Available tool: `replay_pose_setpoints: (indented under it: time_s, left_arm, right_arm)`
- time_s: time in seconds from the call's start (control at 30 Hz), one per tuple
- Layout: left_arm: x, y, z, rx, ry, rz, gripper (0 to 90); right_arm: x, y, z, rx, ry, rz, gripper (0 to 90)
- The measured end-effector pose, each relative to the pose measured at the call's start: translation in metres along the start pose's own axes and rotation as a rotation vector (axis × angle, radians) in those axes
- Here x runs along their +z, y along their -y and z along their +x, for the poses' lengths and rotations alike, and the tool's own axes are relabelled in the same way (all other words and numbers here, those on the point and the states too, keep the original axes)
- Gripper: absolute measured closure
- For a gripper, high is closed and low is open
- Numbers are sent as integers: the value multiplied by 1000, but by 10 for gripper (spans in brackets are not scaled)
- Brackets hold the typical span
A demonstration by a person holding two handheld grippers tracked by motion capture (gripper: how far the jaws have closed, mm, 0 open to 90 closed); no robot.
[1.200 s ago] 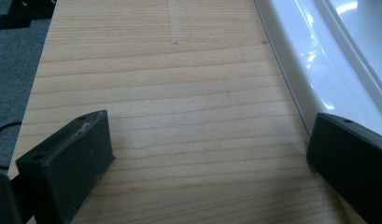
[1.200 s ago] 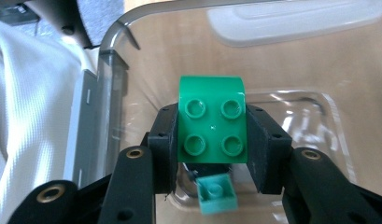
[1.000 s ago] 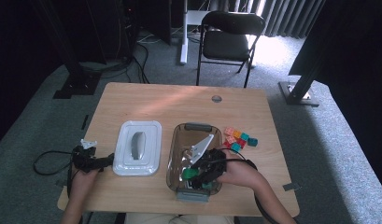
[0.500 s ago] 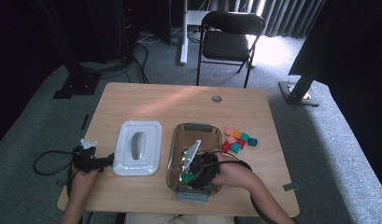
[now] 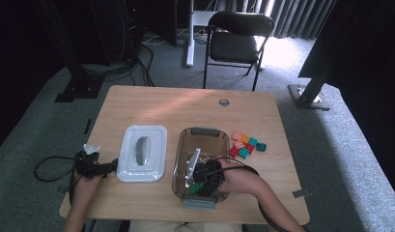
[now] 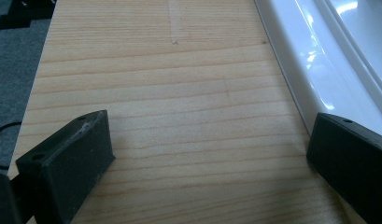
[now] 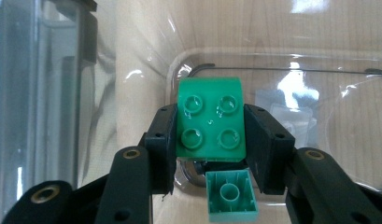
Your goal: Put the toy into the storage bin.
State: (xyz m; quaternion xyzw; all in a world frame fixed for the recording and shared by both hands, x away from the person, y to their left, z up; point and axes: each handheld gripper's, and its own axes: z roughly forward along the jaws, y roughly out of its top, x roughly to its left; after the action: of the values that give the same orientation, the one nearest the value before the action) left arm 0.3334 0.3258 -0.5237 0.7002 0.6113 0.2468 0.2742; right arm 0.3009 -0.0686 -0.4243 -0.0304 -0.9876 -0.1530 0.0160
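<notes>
1. Two pads of the right tool are clamped on a green brick, held inside the clear bin on the desk.
2. The brick is judged light, rigid and slick; its flat sides suit gripping.
3. A teal brick lies below, partly cut off.
4. The left tool is held apart, beside the white lid.

Near your table's right edge lies a cluster of small bricks, red, orange and teal, touching one another. Toward the left edge rests a white lid, grey handle up. By the far edge sits a round grommet; a black folding chair stands beyond it.
</notes>
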Motion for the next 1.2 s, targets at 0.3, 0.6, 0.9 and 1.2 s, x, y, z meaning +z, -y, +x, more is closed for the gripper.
replay_pose_setpoints:
  time_s: [0.3,0.6,0.9,1.2]
  left_arm:
    - [0,0,0,0,0,0,8]
    - [0,0,0,0,0,0,8]
    - [0,0,0,0,0,0,8]
    - [0,0,0,0,0,0,8]
  right_arm:
    - [-8,2,-1,42,-2,-47,535]
    - [-27,15,-5,84,30,-134,520]
    - [-50,33,-8,135,79,-236,516]
    - [-76,59,-14,222,160,-362,507]
